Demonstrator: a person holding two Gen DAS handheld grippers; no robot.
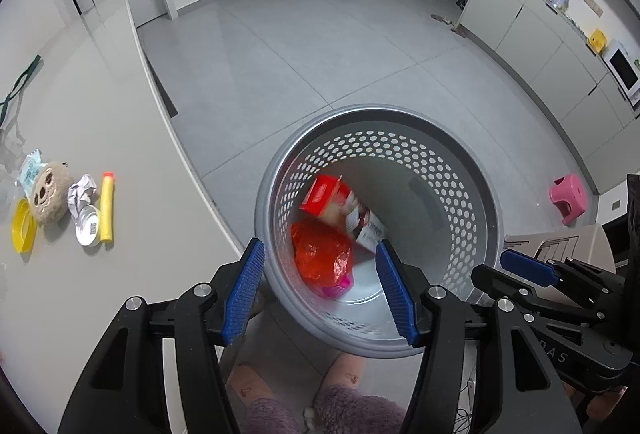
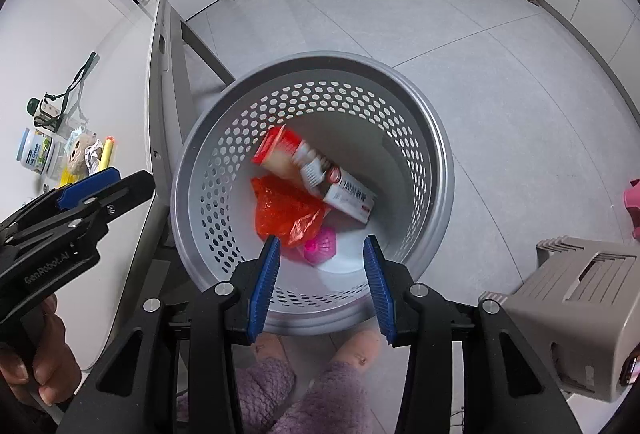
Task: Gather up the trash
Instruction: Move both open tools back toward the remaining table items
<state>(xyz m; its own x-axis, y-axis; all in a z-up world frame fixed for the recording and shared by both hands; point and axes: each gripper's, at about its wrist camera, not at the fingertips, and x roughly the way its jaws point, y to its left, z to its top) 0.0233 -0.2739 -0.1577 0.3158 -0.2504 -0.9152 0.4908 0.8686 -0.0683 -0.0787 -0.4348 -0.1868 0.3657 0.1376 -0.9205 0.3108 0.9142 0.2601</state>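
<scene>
A grey perforated basket [image 1: 376,109] [image 2: 320,59] stands on the floor beside the table. In it lie a red-and-white box [image 1: 324,193] [image 2: 316,165], an orange plastic bag [image 1: 316,254] [image 2: 280,209] and a small pink object [image 1: 340,286] [image 2: 320,250]. Above the basket's near rim my left gripper [image 1: 320,248] is open, with nothing between its blue pads. To its right, my right gripper [image 2: 322,240] is also open and empty over the same rim. On the table [image 1: 100,294] lie crumpled paper [image 1: 82,189], a white lid [image 1: 88,230] and a yellow foam dart [image 1: 107,207].
A plush sloth [image 1: 50,193], a yellow lid [image 1: 22,226] and a wipes packet [image 1: 30,169] also lie on the table, and a jar [image 2: 36,153] stands further back. A beige stool [image 2: 580,294] sits right of the basket, a pink stool [image 1: 568,193] beyond. A person's slippered feet [image 1: 348,374] are below.
</scene>
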